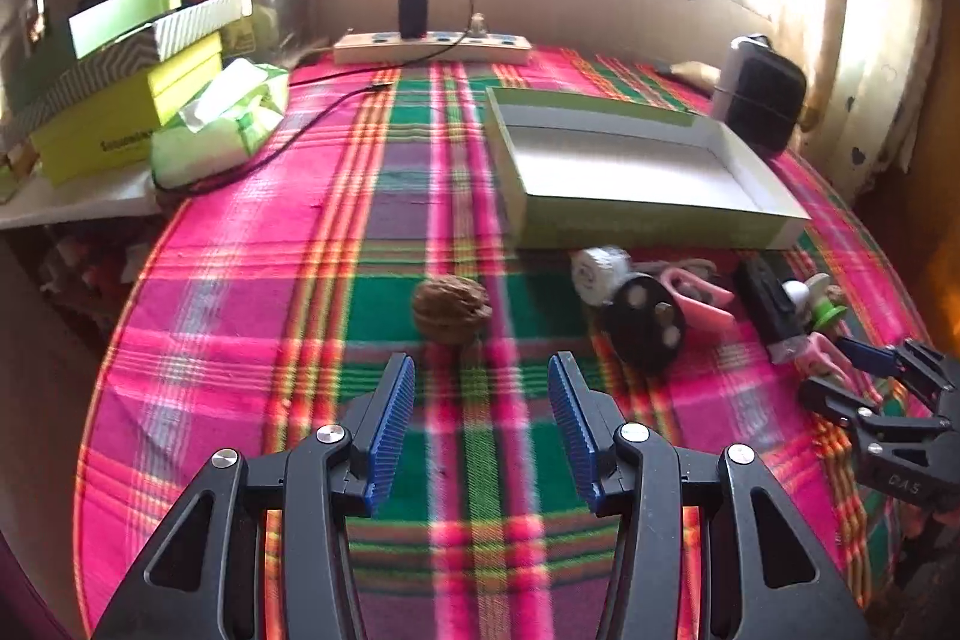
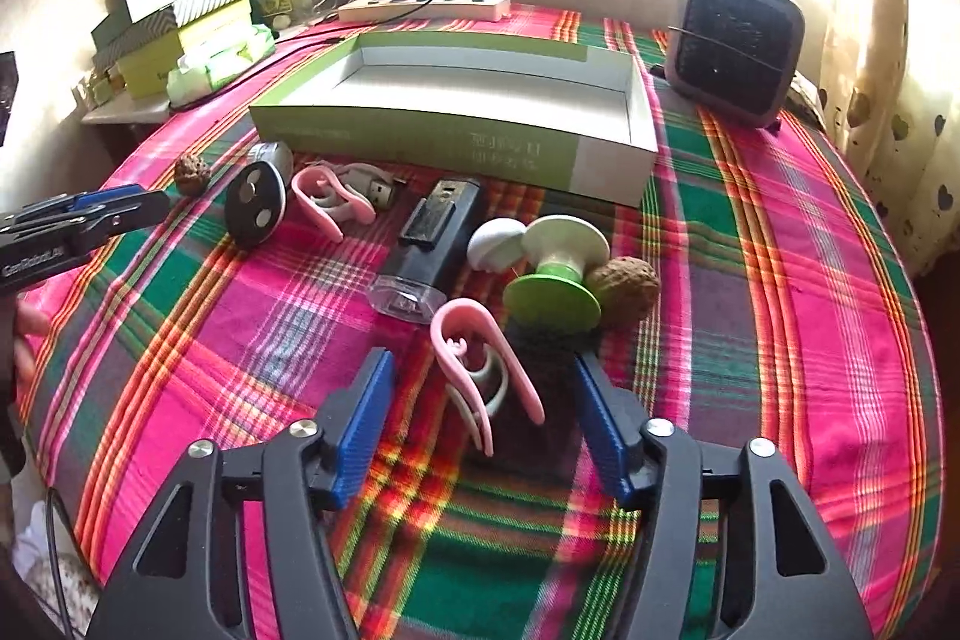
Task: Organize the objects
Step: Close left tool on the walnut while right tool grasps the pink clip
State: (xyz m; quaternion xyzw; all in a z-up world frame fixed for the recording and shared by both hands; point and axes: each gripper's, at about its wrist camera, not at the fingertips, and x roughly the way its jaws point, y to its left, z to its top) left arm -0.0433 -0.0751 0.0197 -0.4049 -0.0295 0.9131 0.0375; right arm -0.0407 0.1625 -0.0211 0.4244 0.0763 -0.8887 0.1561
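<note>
Right tool (image 2: 483, 409) astride pink clip (image 2: 480, 370)

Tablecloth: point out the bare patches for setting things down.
Bare cloth lies left of the lone walnut, toward the tissue pack, and right of the green box, below the black speaker. The box is empty inside. It is crowded before the box, around the black light and pink clips.

surface: plaid table (image 2: 840, 340) | on it: open box (image 2: 456, 130), walnuts (image 2: 624, 289) (two), clips (image 2: 480, 376)
</note>
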